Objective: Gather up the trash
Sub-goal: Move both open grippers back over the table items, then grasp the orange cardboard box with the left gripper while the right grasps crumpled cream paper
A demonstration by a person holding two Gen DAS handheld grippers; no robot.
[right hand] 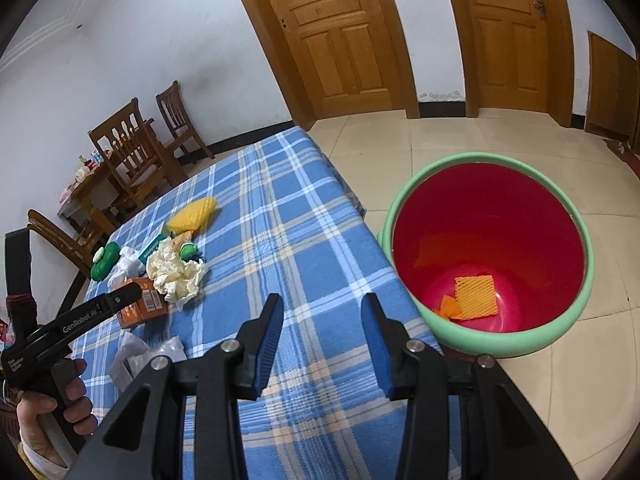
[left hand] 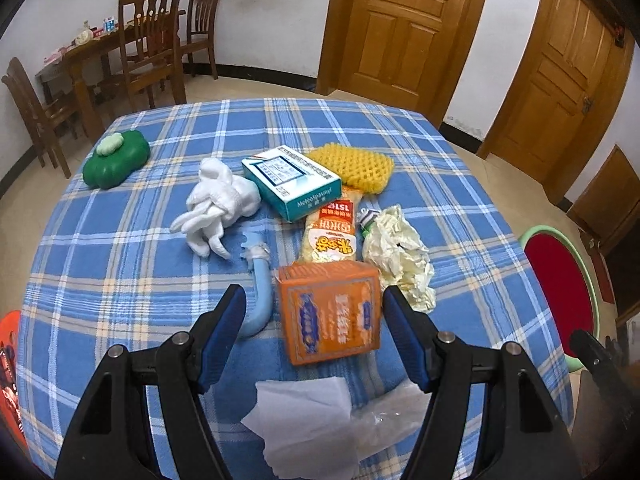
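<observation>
- Left wrist view: the left hand-held gripper [left hand: 314, 306] stands wide at the bottom of the frame, its blue pads either side of an orange box [left hand: 330, 312] without touching it.
- The box lies on the bench [left hand: 120, 240], which is covered by a blue checked cloth, in the lower middle of the frame.
- Just left of the box lies a bent pale blue tube [left hand: 260, 300]; just right of it, a crumpled cream paper [left hand: 398, 252].
- Above the box sit a yellow snack bag [left hand: 330, 232], a teal carton [left hand: 290, 182] and a yellow foam net [left hand: 350, 164].
- White gloves [left hand: 216, 204] lie left of centre; a green case [left hand: 116, 158] sits at the upper left.
- A white tissue [left hand: 304, 412] and clear plastic wrap [left hand: 394, 420] lie at the bottom, between the gripper arms.
- Right wrist view: the right hand-held gripper [right hand: 322, 342] is partly open with nothing between its pads, over the bench edge in the lower middle.
- A green-rimmed red bin [right hand: 490, 344] stands on the floor at the right, holding orange scraps [right hand: 474, 296].
- A hand [right hand: 52, 404] grips the other tool at the lower left.
</observation>
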